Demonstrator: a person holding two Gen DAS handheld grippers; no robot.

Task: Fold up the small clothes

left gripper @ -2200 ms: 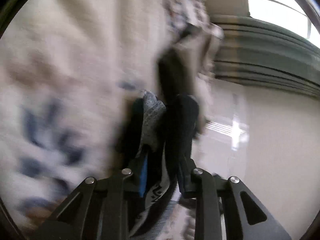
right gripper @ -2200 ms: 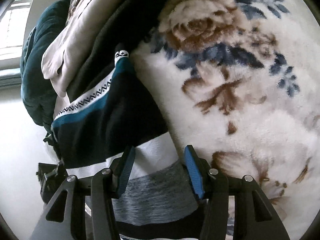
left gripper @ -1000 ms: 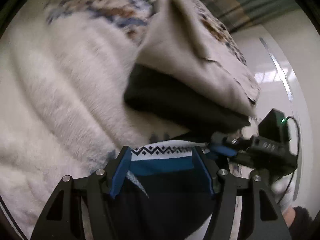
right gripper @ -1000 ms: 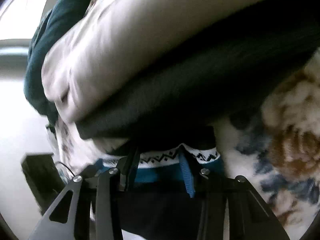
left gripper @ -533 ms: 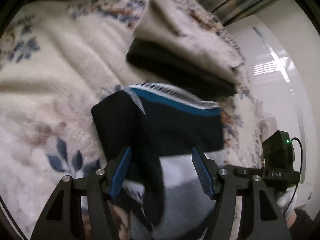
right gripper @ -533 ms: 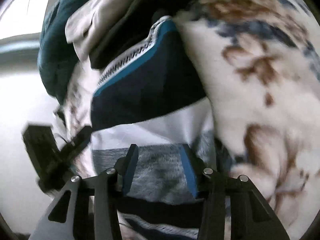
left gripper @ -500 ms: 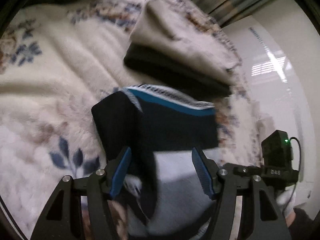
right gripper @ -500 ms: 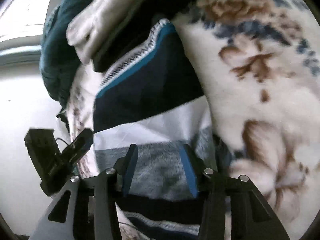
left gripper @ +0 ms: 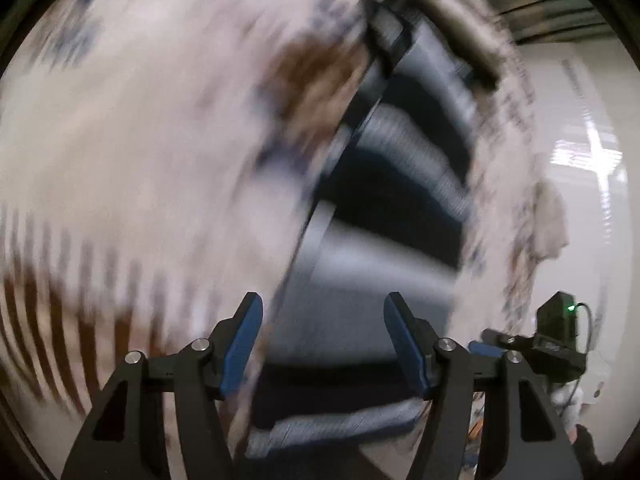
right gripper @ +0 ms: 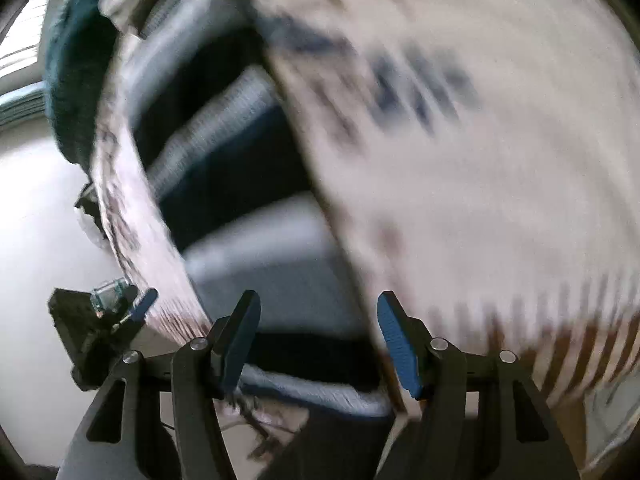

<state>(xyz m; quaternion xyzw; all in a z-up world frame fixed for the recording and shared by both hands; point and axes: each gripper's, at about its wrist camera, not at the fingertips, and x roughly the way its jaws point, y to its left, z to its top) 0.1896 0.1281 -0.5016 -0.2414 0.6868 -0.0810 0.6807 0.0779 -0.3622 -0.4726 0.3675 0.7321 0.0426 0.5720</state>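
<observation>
Left wrist view, left hand-held gripper [left gripper: 323, 338] spread wide, right hand-held gripper [right gripper: 319, 334] likewise, striped garment [left gripper: 384, 216] blurred, no legible writing.

**Heavy motion blur, daylight from the sides**

Your two views are smeared almost everywhere; only each hand-held gripper stays sharp: left [left gripper: 323, 340], right [right gripper: 319, 336]. Ahead of both, the floral blanket [left gripper: 152, 152] and striped garment [left gripper: 400, 200] streak into arcs. Glare whitens the floor [left gripper: 588, 160] right of your left one; a bright window [right gripper: 16, 52] sits far left of your right. Black fisheye corners curve the edges.
</observation>
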